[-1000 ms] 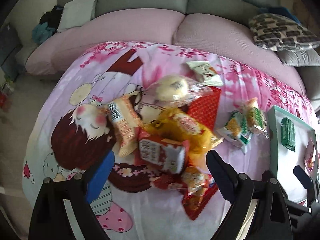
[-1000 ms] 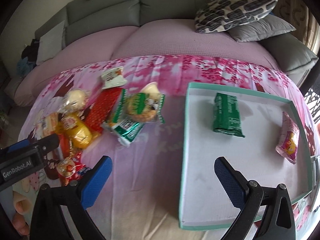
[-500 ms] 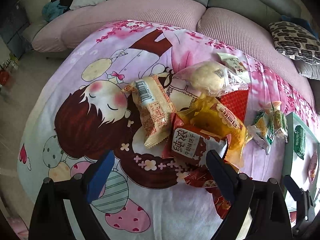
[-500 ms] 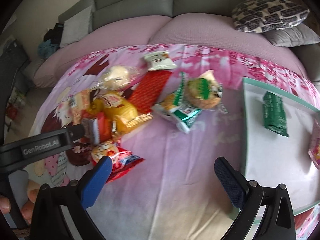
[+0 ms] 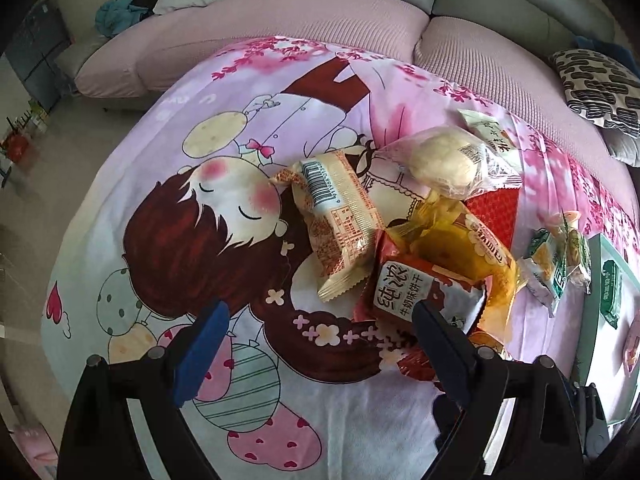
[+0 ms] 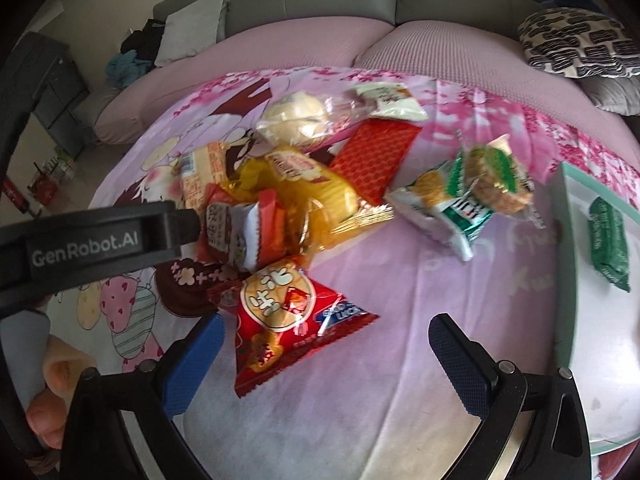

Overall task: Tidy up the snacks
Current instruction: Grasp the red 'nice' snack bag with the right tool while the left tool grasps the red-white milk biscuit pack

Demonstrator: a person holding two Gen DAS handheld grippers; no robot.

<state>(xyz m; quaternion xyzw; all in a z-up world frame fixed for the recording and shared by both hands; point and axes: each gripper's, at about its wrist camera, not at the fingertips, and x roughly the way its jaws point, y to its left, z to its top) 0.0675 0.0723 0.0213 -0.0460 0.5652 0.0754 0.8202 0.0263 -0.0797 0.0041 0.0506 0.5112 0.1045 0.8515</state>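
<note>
Red triangular snack packet (image 6: 288,312) shows whole only in right wrist view.

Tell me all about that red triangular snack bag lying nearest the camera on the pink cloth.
The red triangular snack bag is a glossy, crinkled foil pouch with a cream round label bearing large characters and a blue patch near one corner. It looks sealed and puffed, lying flat on the pink cartoon-print cloth at the near edge of the snack pile. Its upper tip reaches the brown-and-white biscuit packet. It sits just ahead of the right gripper, whose open jaws do not touch it.
</note>
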